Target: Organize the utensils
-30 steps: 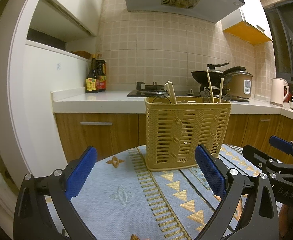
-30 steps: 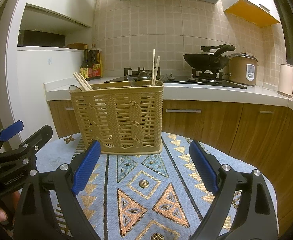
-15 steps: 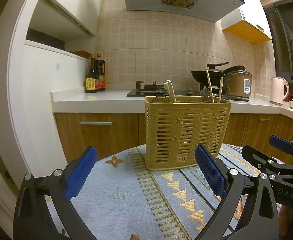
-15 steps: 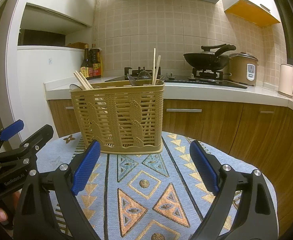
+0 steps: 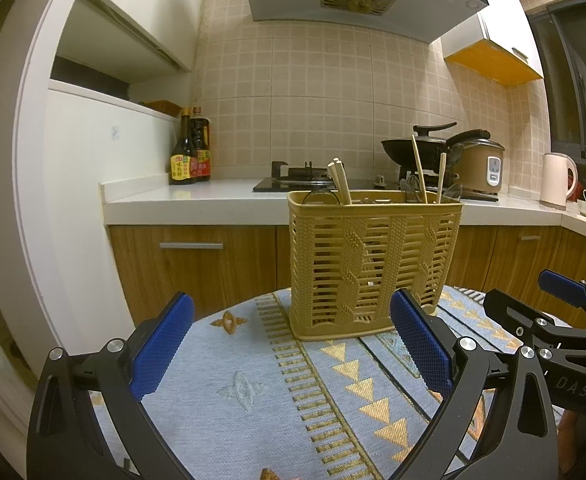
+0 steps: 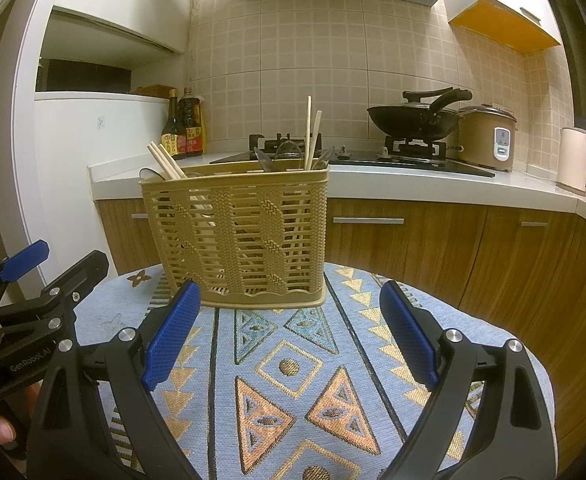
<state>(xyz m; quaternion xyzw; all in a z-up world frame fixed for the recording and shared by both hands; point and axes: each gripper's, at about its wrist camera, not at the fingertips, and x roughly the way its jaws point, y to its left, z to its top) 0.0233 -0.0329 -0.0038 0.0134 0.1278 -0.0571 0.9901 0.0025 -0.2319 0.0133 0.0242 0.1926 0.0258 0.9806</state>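
Observation:
A tan slatted utensil basket stands upright on a round table with a patterned blue cloth. Wooden chopsticks and dark spoon heads stick out of its top. My left gripper is open and empty, a little short of the basket. It also shows at the left of the right wrist view. My right gripper is open and empty, just in front of the basket. It also shows at the right of the left wrist view.
Behind the table runs a white kitchen counter with wooden cabinets. On it are sauce bottles, a gas hob with a black wok, a rice cooker and a white kettle. The table edge drops off on the right.
Both views have barely shifted; the basket sits a touch nearer. Both grippers stay open and empty.

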